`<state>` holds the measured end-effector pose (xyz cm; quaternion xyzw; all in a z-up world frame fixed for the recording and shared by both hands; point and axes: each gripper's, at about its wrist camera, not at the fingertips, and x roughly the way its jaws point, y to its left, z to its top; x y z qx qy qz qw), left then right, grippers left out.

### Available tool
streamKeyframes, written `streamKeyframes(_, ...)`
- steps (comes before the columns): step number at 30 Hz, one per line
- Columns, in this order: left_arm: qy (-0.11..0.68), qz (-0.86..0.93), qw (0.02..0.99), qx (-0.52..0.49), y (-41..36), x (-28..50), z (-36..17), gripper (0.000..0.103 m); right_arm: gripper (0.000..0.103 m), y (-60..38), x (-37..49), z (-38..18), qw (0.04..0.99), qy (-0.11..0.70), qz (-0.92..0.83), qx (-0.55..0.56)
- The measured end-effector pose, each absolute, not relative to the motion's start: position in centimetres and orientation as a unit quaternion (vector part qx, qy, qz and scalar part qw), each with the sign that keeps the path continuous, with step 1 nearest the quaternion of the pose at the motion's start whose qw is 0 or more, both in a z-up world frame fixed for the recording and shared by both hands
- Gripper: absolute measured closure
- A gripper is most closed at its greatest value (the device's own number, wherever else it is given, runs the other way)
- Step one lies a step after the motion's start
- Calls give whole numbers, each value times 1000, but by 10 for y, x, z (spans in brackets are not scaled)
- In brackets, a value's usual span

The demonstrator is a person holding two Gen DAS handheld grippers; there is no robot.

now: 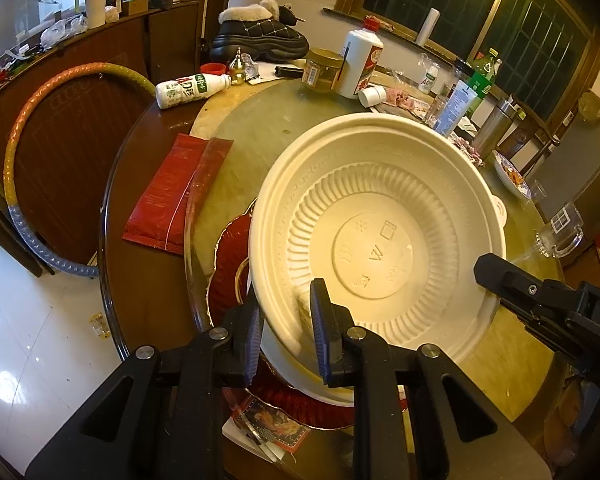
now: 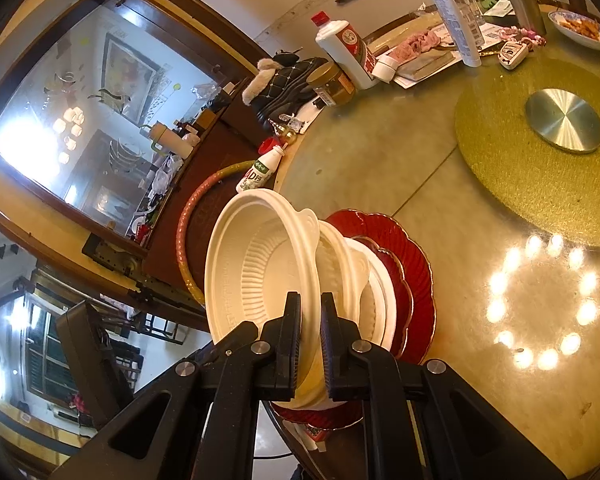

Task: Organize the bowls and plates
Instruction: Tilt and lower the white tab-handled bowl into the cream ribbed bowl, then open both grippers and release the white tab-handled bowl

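Top bowl: white, thin ribbed plastic; held tilted above the stack at the near edge of the counter, hollow side turned toward the left wrist camera.
Stack beneath: a second white bowl is nested in more white ware on a red scalloped plate with a gold rim; how many white pieces lie under it cannot be told.
Left tool: pressed together on the near rim of the top bowl, one pad inside the wall, one outside.
Right tool: likewise pinched on the rim of the same bowl; in the left view it is seen reaching in at the bowl's right edge.
Handling, bowl: judged very light and flexible; the wall is likely to bend if squeezed hard, and the smooth plastic may slip through the pads. The rolled rim is judged the stiffest place to be gripped, as is done now.
Handling, plate: judged heavier, stiff and breakable; best taken at the rim edge and kept flat.
Risk: the tilted bowl may be dragged against the one below and the stack shifted.
Surroundings: a red packet lies on the counter to the left; bottles and a jar stand at the far side.
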<state>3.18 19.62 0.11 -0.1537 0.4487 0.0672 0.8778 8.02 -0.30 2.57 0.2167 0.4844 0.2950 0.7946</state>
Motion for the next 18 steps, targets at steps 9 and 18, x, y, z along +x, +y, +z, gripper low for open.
streamKeyframes(9, 460, 53, 870, -168, 197, 34, 2, 71, 90, -4, 93, 17, 770, 507, 300, 246)
streamKeyframes(18, 440, 44, 875, -200, 201, 28, 9, 47, 86, -4, 96, 14, 757, 516, 303, 263)
